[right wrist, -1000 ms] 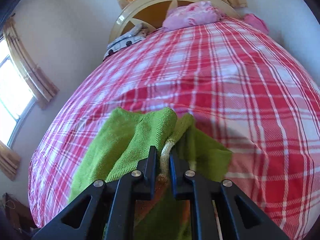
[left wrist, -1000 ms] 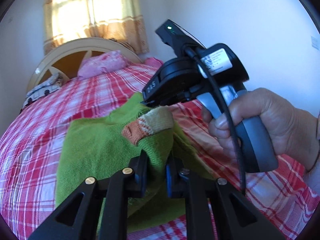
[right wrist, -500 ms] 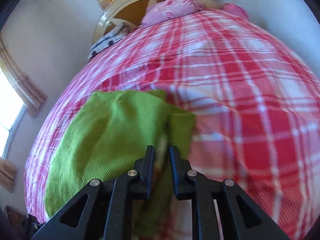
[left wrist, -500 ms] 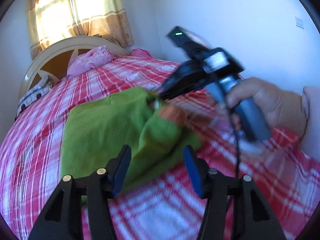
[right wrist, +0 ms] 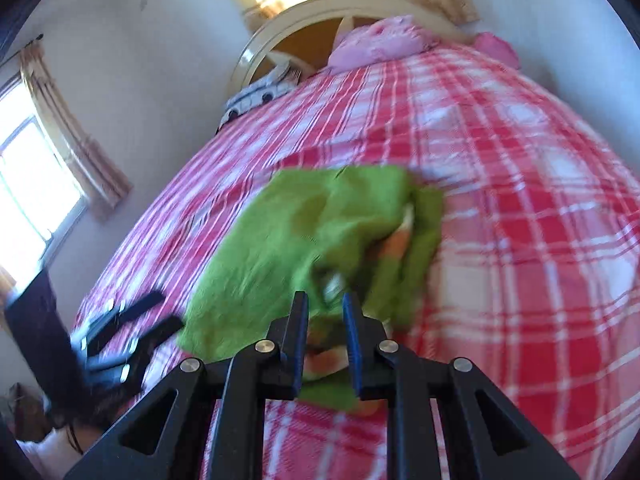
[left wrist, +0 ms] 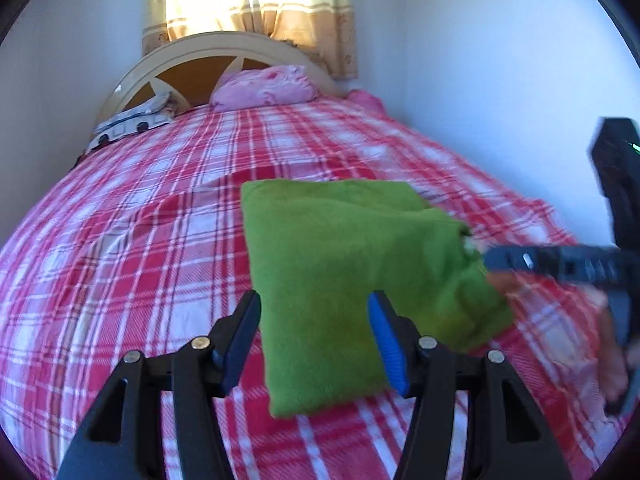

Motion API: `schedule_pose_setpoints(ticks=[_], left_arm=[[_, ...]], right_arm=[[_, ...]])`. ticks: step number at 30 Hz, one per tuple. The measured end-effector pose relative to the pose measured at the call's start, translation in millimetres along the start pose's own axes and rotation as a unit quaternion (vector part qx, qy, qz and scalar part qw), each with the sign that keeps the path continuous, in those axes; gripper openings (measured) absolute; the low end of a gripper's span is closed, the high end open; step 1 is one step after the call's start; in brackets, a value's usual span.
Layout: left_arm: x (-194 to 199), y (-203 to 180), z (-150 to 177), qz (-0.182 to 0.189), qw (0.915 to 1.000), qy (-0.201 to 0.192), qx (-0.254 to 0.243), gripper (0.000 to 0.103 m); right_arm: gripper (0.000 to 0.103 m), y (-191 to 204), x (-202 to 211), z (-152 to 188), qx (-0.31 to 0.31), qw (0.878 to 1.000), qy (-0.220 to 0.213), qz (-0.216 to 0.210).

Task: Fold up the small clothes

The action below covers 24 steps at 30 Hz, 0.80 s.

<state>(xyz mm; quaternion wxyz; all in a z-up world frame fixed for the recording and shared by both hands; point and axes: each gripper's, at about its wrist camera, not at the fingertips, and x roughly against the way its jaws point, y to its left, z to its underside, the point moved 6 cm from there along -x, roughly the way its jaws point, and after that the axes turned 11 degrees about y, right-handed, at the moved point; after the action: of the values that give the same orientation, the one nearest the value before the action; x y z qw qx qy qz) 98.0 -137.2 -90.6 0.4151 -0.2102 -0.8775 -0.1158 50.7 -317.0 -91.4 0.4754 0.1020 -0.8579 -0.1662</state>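
On the red-and-white checked bedspread point(left wrist: 132, 248), near the middle of the bed, I log one small green knitted garment point(left wrist: 340, 264), folded into a rough rectangle. Its near edge lies toward my left gripper; its right side is bunched, with an orange-and-cream cuff point(right wrist: 396, 240) showing among the folds in the right wrist view.

Left gripper point(left wrist: 316, 336): jaws standing well apart, blue pads facing each other. In its own view the garment's near part shows between the two fingers, but neither pad presses on the cloth, so I count it as empty. From the right wrist view I see the same tool as a blurred black shape at the garment's left edge.

Right gripper point(right wrist: 325, 336): jaws narrowly parted and opening. Green cloth and a bit of the orange cuff lie in the gap; I see space on each side of the pads, and no pinch on the fabric. In the left wrist view this tool appears blurred at the garment's right edge, with part of a hand point(left wrist: 608, 356) behind it.

Surroundings, entered in order outward: pink pillow point(left wrist: 264, 88) at the head of the bed; a grey-and-white patterned bundle point(left wrist: 132, 124) beside it; cream arched headboard point(left wrist: 208, 50); yellow curtains point(left wrist: 248, 0) lit from behind; pale walls.
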Motion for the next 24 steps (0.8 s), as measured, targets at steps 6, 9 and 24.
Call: schedule_pose_setpoints(ticks=[6,9,24], left_arm=[[-30,6,16,0.013,0.9985,0.051,0.017,0.064],[-34,11,29,0.006,0.9981,0.057,0.023,0.072],[-28,14,25,-0.004,0.9968,0.062,0.050,0.073]], right_arm=[[0.006,-5,-20,46,-0.008,0.998,0.045,0.038],[0.004,-13,-14,64,-0.022,0.998,0.057,0.022],[0.008,38,-19,-25,0.064,0.986,-0.027,0.153]])
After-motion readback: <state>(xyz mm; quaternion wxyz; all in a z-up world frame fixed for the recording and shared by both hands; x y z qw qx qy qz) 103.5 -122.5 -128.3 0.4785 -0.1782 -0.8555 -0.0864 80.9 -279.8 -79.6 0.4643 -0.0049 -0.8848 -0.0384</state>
